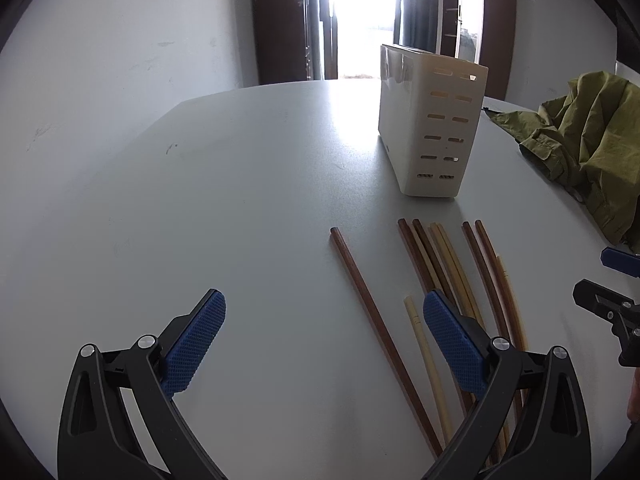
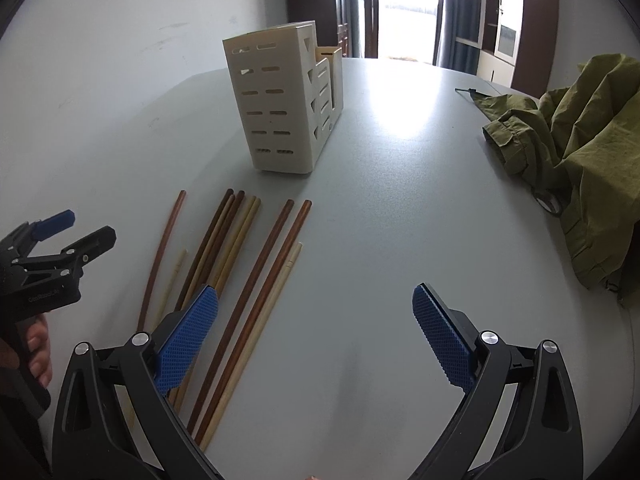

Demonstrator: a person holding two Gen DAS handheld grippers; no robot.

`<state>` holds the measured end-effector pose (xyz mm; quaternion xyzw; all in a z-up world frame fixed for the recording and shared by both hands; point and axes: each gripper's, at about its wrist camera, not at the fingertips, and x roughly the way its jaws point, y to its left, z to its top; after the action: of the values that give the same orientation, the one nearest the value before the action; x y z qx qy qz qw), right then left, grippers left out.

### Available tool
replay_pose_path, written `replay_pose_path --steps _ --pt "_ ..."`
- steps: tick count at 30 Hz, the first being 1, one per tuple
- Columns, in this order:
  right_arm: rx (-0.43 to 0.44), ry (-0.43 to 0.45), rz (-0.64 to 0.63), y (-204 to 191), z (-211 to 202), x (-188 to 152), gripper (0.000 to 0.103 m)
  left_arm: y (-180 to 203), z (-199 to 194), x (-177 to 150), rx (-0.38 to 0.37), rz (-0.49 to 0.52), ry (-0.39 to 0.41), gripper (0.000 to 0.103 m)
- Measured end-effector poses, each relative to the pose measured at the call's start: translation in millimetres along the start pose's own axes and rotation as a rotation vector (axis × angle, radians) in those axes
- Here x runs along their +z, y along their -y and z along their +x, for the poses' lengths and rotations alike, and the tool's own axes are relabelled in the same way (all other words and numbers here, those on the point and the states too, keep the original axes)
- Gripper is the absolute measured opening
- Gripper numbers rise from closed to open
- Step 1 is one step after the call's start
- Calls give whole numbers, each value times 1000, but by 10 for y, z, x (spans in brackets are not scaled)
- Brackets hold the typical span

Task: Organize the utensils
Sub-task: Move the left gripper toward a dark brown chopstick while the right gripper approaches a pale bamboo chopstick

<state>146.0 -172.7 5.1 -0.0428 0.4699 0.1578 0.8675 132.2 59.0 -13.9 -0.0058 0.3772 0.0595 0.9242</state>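
Several chopsticks, dark brown and pale, lie in a loose row on the white table [image 1: 220, 200] in the left wrist view [image 1: 448, 280] and the right wrist view [image 2: 240, 264]. A cream slotted utensil holder [image 1: 428, 120] stands upright beyond them; it also shows in the right wrist view [image 2: 284, 100]. My left gripper [image 1: 324, 312] is open and empty, just above the near ends of the chopsticks. My right gripper [image 2: 316, 304] is open and empty, to the right of the chopsticks. Each gripper shows in the other's view: the right one [image 1: 608, 280], the left one [image 2: 68, 232].
A crumpled olive-green garment [image 2: 576, 152] lies on the right side of the table, also in the left wrist view [image 1: 592, 144]. A grey wall runs along the left. Dark cabinets and a bright doorway stand behind the table.
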Motion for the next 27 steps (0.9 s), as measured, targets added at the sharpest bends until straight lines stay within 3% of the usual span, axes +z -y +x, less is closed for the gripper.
replay_pose_path --steps 9,15,25,27 --pt "-24 -103 17 21 282 168 99 -28 153 170 1 9 -48 97" --pt "-24 -164 23 37 449 234 99 -67 345 211 -72 -13 -137 97" --pt "-31 -236 75 103 698 339 98 -189 640 258 -39 -44 -216 97" --pt "-40 -248 82 118 757 346 94 -200 666 262 -32 -42 -220 97"
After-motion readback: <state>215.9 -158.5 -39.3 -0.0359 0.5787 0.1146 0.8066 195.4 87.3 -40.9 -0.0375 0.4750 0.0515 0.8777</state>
